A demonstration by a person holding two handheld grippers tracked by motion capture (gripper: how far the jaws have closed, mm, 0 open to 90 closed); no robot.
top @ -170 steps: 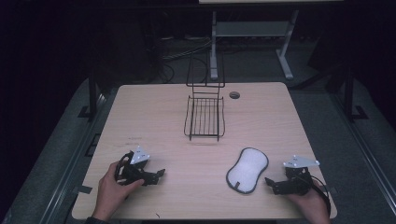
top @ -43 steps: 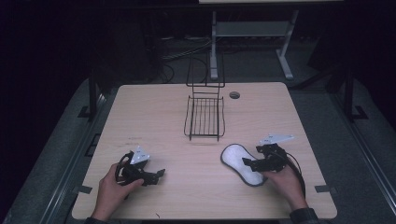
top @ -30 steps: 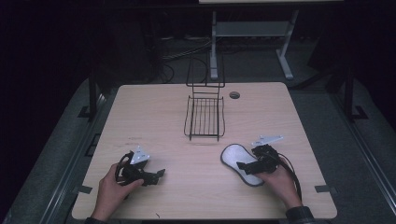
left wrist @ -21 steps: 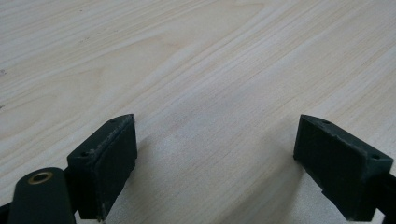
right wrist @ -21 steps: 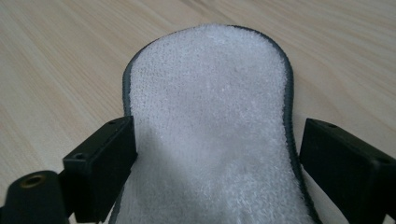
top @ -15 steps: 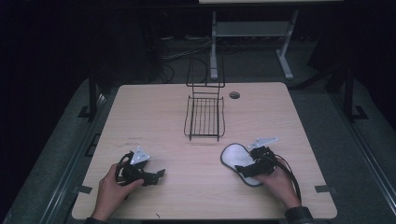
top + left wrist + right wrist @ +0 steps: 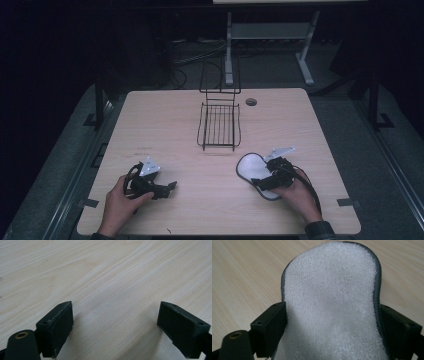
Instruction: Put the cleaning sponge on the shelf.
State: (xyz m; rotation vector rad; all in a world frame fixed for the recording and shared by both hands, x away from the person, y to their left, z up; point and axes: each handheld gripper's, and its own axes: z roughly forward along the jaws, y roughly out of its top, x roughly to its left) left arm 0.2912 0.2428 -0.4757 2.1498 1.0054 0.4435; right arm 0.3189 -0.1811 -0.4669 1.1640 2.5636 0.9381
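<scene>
High view first: the wooden table [image 7: 165,125] is broad and mostly bare, with a black wire rack [image 7: 219,125] standing toward its far middle, well beyond both sets of fingers. Nearer the person, the white insole [image 7: 253,170] lies flat on the tabletop, and the right gripper [image 7: 264,181] sits over its near end. In the right gripper view the terry-topped pad with its grey stitched edge runs out ahead between the two fingers [image 7: 270,325], one at each long edge, touching or very close to it; whether they are squeezing yet I cannot tell. It looks light, soft and floppy, so I'd guess it will droop past the fingertips once lifted; the fleecy face should give grip rather than slip, and nothing about it seems breakable. Taking it across the narrow waist, edges pinched inward, seems the sensible hold. The left gripper [image 7: 169,188] rests apart at the table's near left, its fingers [image 7: 56,325] spread wide over bare wood, holding nothing
</scene>
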